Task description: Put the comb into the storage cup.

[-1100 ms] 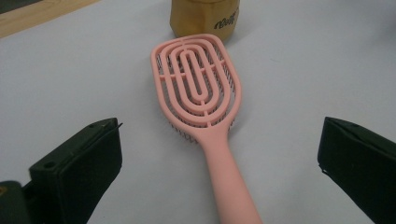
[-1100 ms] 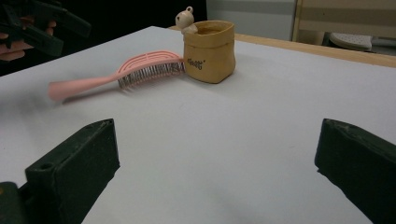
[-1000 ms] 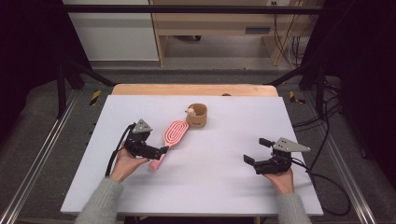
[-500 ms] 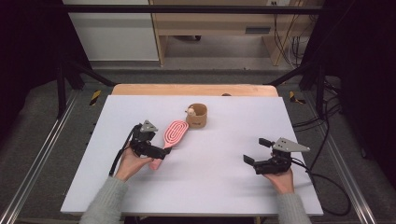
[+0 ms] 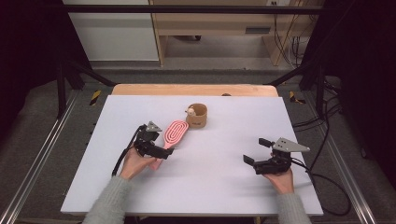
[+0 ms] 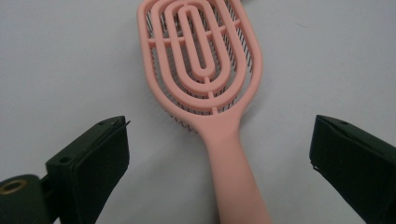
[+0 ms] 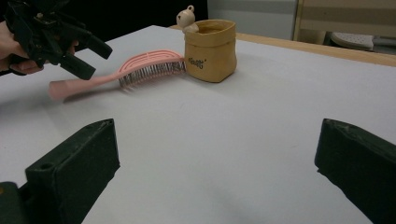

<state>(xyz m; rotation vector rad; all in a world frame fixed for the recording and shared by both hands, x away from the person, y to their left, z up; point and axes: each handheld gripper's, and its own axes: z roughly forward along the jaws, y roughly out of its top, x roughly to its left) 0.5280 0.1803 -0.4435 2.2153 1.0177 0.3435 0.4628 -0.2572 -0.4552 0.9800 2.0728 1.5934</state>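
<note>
A pink vented hairbrush (image 5: 175, 131) lies on the white table, its head pointing toward a tan pouch-shaped cup (image 5: 197, 115) with a small bear figure on its rim. My left gripper (image 5: 159, 151) is open and straddles the brush handle. In the left gripper view (image 6: 218, 123) the handle (image 6: 233, 172) runs up the middle with a wide gap to each jaw. My right gripper (image 5: 256, 150) hovers open over bare table at the right, holding nothing. The right gripper view (image 7: 215, 123) looks across at the brush (image 7: 140, 70), the cup (image 7: 210, 49) and the left gripper (image 7: 88, 58).
The white tabletop (image 5: 224, 196) has a wooden strip (image 5: 196, 89) along its far edge. Black frame bars stand at both sides, and cables (image 5: 322, 177) trail off the right edge. Open surface lies between the two grippers.
My left gripper has shifted slightly right and forward, so that its jaws now stand on either side of the brush handle. The right gripper and the brush have not moved.
</note>
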